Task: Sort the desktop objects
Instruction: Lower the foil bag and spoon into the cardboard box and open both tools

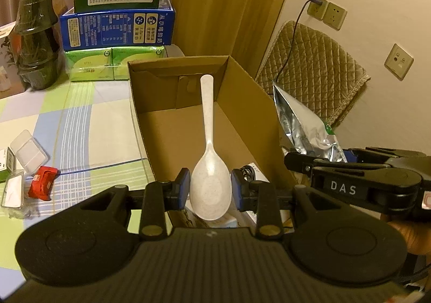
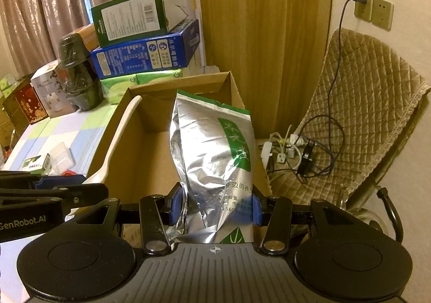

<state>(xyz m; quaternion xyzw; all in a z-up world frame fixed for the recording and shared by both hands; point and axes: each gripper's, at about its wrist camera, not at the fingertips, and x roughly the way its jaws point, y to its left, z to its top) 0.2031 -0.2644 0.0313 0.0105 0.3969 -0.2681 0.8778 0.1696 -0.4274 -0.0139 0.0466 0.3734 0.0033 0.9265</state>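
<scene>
My left gripper [image 1: 210, 188] is shut on the bowl of a white speckled spoon [image 1: 208, 157], its handle pointing forward over an open cardboard box [image 1: 250, 90]. My right gripper [image 2: 215, 206] is shut on a silver foil bag with green print [image 2: 212, 157], held upright over the same box [image 2: 234, 87]. The bag [image 1: 299, 125] and the right gripper's body show at the right of the left wrist view. The spoon [image 2: 118, 141] and the left gripper's body show at the left of the right wrist view.
The checked tablecloth [image 1: 80, 120] carries a red packet [image 1: 43, 186] and clear plastic cases [image 1: 28, 152]. Stacked blue [image 1: 115, 28] and green boxes and dark wrapped pots [image 1: 35, 42] stand at the back. A quilted chair [image 2: 358, 114] with cables stands to the right.
</scene>
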